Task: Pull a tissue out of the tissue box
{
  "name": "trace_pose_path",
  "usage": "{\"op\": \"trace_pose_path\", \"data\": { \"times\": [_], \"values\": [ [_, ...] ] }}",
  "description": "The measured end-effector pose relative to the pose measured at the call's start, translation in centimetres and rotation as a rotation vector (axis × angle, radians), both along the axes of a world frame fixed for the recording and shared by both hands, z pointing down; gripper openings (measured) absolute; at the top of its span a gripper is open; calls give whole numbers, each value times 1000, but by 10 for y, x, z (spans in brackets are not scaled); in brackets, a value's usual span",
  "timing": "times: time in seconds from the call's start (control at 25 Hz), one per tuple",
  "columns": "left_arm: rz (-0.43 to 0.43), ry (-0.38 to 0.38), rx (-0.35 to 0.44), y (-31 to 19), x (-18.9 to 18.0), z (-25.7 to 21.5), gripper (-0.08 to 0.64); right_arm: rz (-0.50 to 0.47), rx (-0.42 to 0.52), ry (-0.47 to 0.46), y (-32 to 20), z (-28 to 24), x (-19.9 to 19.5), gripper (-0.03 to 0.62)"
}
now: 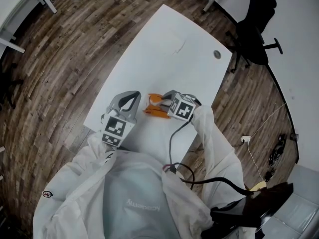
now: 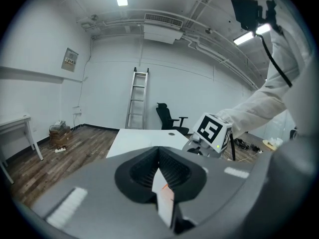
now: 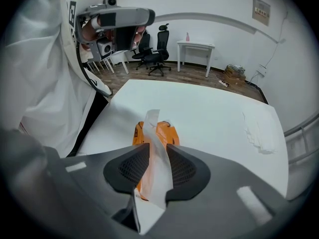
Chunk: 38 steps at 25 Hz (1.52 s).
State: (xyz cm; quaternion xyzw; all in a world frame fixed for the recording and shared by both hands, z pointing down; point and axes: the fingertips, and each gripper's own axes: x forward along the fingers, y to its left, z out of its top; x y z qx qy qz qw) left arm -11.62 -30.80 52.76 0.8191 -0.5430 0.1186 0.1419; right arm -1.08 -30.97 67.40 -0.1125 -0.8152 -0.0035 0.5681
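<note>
White table (image 1: 164, 49) on a plank floor, office chairs beyond. The orange tissue box (image 3: 155, 133) sits near your edge, between your grippers. Right gripper (image 3: 157, 152): jaws pinched on the tissue (image 3: 151, 119) that stands from the box, gripped low, probably to draw it out straight. Left gripper (image 2: 159, 154): jaws together on a white scrap (image 2: 162, 195), aimed across the room, with the box out of its view. The head view hides both pinches. Only the gripper views show them.
</note>
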Motion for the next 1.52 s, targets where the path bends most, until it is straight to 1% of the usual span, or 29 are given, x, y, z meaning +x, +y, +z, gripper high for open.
{"op": "trace_pose_path", "data": {
  "times": [0.16, 0.28, 0.36, 0.64, 0.92, 1.08, 1.24, 1.52],
  "values": [
    [5, 31, -68, 9, 6, 29, 0, 1, 2, -1, 1, 1, 2, 95],
    [23, 76, -115, 16, 18, 48, 0, 6, -3, -5, 2, 2, 4, 82],
    [34, 89, -138, 20, 27, 55, 0, 7, -2, -6, 2, 1, 6, 78],
    [70, 86, -176, 25, 45, 66, 0, 23, -1, -21, 2, -1, 7, 38],
    [93, 101, -211, 28, 56, 73, 0, 32, 5, -32, 3, -4, 7, 5],
    [144, 94, -229, 32, 75, 82, 0, 38, 6, -37, 5, -5, 7, 5],
    [191, 82, -254, 34, 93, 103, 0, 64, 5, -44, 7, -2, 4, 5],
    [235, 68, -289, 36, 110, 125, 0, 101, -8, -55, 11, 0, 1, 5]
  ]
}}
